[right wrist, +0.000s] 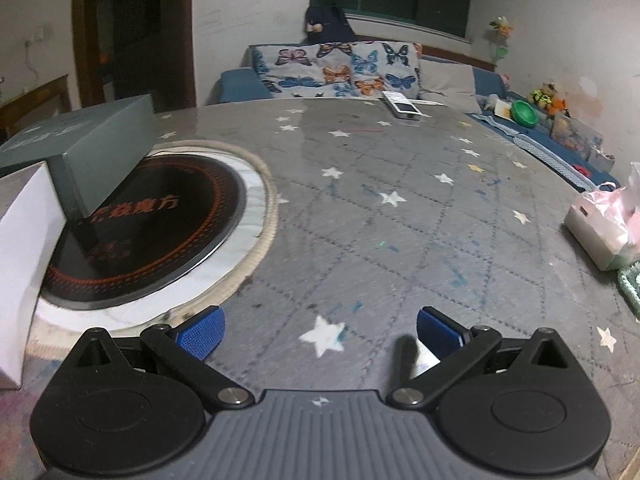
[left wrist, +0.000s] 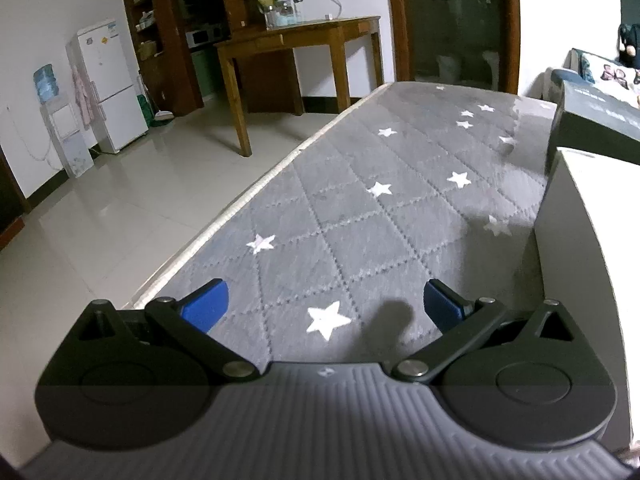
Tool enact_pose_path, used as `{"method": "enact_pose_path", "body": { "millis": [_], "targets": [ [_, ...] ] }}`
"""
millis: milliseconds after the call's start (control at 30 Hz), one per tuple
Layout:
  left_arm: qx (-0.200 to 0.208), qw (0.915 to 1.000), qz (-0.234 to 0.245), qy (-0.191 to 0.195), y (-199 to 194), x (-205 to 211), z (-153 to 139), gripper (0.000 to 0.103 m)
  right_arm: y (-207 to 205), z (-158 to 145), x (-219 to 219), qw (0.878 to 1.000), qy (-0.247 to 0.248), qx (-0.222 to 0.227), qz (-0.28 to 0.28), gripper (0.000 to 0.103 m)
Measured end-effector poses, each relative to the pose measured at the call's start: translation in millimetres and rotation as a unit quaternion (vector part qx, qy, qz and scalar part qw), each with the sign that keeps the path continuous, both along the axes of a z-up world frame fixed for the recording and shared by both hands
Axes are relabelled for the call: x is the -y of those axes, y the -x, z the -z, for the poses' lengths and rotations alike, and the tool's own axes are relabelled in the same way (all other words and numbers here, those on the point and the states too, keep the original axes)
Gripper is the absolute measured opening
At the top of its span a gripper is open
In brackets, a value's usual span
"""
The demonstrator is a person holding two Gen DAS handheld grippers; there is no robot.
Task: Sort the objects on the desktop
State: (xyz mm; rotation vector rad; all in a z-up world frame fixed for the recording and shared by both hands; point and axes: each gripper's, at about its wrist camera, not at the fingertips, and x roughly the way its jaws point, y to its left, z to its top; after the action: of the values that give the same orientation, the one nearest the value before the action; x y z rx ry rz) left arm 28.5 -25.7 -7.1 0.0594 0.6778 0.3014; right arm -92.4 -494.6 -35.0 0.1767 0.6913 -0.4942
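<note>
A grey star-patterned cloth covers the table (left wrist: 360,216) (right wrist: 380,240). My left gripper (left wrist: 326,306) hovers open over it near the left edge, nothing between its blue pads. My right gripper (right wrist: 320,330) is open too, above a white star, empty. A dark grey-green box (right wrist: 80,152) (left wrist: 600,120) lies partly on a round black cooktop (right wrist: 160,216) set into the table. A white box (right wrist: 24,264) (left wrist: 588,280) stands nearest, at the left of the right wrist view and the right of the left wrist view. A white remote-like device (right wrist: 402,106) rests at the table's far edge.
A white tissue box with a pink bag (right wrist: 600,224) sits at the table's right edge, a green knitted mat (right wrist: 630,284) beside it. A sofa with a butterfly blanket (right wrist: 340,68) lies beyond. Tiled floor (left wrist: 120,200), a wooden table (left wrist: 296,44) and a fridge (left wrist: 108,80) lie left.
</note>
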Motion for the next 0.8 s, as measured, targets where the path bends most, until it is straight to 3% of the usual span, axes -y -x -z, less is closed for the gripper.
{"method": "enact_pose_path", "body": {
  "millis": [800],
  "targets": [
    [-0.013, 0.9996, 0.023, -0.007, 28, 13, -9, 0.103, 8, -5, -39, 0.997, -0.019, -0.010, -0.075, 0.103]
  ]
}}
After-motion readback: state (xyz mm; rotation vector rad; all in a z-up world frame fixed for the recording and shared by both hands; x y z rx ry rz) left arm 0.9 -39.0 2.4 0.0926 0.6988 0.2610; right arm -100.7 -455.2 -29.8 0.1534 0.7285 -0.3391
